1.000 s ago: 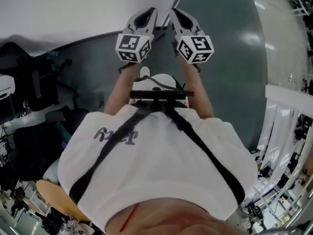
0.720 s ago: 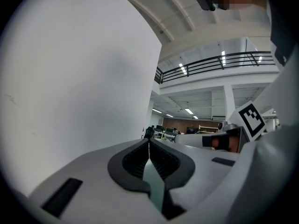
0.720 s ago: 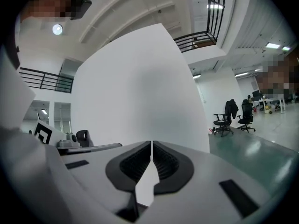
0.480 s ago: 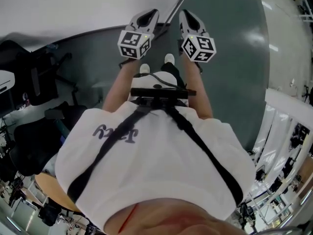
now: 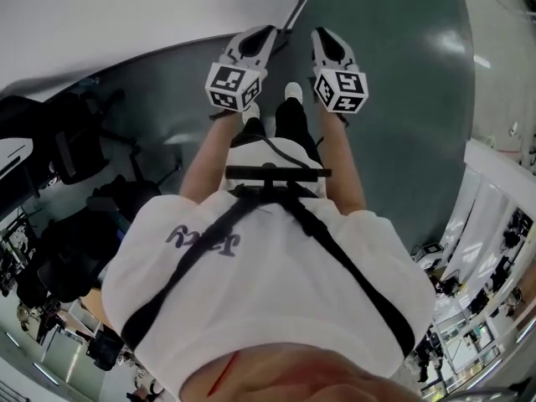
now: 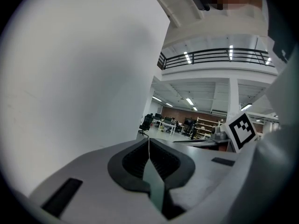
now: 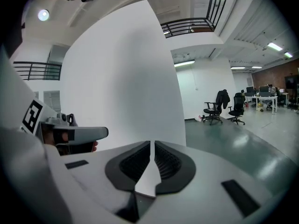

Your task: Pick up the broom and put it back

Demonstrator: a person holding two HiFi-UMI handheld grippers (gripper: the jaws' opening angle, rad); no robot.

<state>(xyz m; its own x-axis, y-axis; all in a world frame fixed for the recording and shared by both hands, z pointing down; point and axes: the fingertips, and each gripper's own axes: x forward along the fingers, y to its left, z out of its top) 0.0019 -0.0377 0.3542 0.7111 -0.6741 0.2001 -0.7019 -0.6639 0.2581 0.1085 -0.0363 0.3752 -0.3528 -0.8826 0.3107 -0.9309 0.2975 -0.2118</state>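
Leaning on wall (image 5: pixel 126 23), broom (image 5: pixel 295 13) ahead between left gripper (image 5: pixel 258 36), right gripper (image 5: pixel 325 38).

Tongs (image 7: pixel 152 143) apparently closed, before white wall (image 7: pixel 126 69).

head view: steeply down onto left gripper (image 5: pixel 265 33), right gripper (image 5: pixel 323 36)
left gripper view: close behind jaws, toward far desks (image 6: pixel 168 123)
right gripper view: same deal, toward white wall (image 7: pixel 121 78)
shared: white wall

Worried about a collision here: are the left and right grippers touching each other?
Apart. The head view shows a strip of floor and the person's shoe between the left gripper and the right gripper.
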